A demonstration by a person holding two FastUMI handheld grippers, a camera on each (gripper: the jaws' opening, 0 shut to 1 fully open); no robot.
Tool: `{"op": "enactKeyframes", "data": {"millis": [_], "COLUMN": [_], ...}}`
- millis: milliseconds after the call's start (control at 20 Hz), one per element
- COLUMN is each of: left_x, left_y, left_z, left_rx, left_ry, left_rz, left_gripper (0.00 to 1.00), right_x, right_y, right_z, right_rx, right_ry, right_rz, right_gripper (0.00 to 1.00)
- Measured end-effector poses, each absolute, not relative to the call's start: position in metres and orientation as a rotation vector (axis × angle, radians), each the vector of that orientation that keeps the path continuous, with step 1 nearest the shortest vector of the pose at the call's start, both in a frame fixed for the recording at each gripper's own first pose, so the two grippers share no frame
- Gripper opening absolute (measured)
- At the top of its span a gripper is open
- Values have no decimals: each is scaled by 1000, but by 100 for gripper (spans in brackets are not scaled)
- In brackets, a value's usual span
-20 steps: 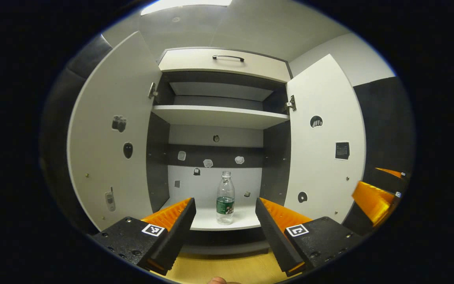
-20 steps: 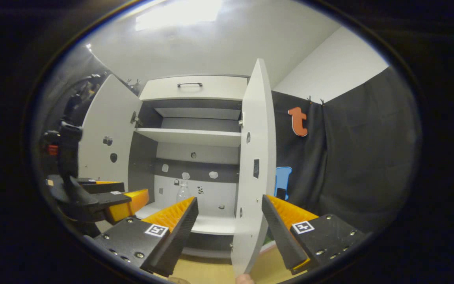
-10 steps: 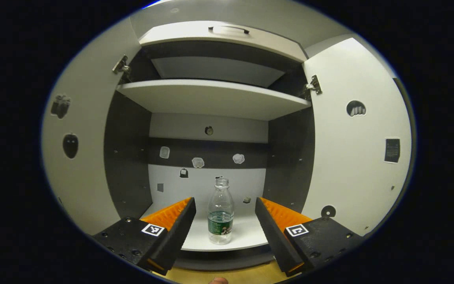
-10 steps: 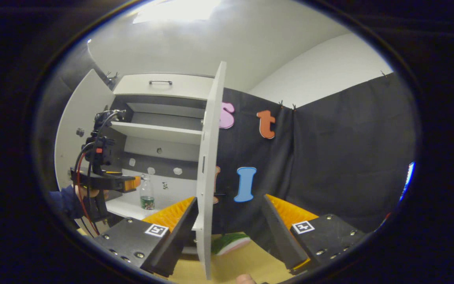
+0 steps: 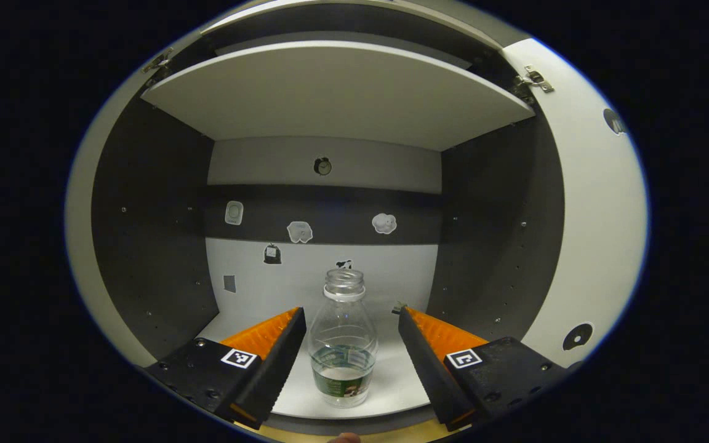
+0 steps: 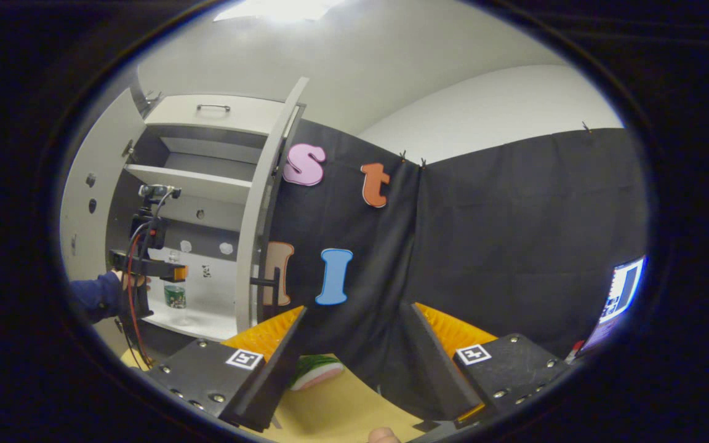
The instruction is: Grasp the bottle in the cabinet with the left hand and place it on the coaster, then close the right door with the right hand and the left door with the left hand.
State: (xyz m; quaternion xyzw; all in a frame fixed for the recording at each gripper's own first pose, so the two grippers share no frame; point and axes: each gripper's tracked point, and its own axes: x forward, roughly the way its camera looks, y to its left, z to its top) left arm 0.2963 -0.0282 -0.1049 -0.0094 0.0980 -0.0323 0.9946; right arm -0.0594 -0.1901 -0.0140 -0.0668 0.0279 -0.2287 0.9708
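Two fingers of the left gripper (image 5: 349,344) stand wide apart in the left gripper view, flanking the bottle (image 5: 343,338) without touching it; it stands upright on the cabinet's lower shelf (image 5: 391,384), under the upper shelf (image 5: 336,92), small stickers (image 5: 300,231) on the back wall behind it. In the right gripper view, the right gripper (image 6: 349,344) gapes, holding nothing, over the wooden table (image 6: 342,412). The open right door (image 6: 259,209), seen edge-on, stands between it and the cabinet interior, where the left gripper (image 6: 176,272) reaches the bottle (image 6: 175,290). A green-edged coaster (image 6: 316,370) lies just past its fingers.
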Motion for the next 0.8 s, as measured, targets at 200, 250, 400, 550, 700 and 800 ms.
{"op": "enactKeyframes", "data": {"millis": [200, 250, 400, 550, 700, 800], "left_x": [310, 308, 309, 296, 272, 251], "left_y": [-24, -22, -22, -23, -23, -23], "left_z": [-122, -123, -121, -117, -109, -104], "left_rx": [-16, -15, -30, -58, -92, -104], "left_ry": [236, 243, 236, 243, 241, 237], "left_rz": [-58, -62, -86, -117, -159, -187], "left_gripper": [93, 90, 78, 78, 78, 78], "right_x": [-58, -58, -58, -55, -50, -49], "right_y": [-197, -197, -197, -192, -187, -183], "right_z": [-24, -25, -25, -24, -22, -19], "right_rx": [-118, -117, -113, -102, -87, -79], "right_ry": [75, 75, 76, 70, 62, 52], "right_rz": [-475, -476, -468, -452, -434, -421], "right_gripper": [98, 98, 98, 98, 98, 99]}}
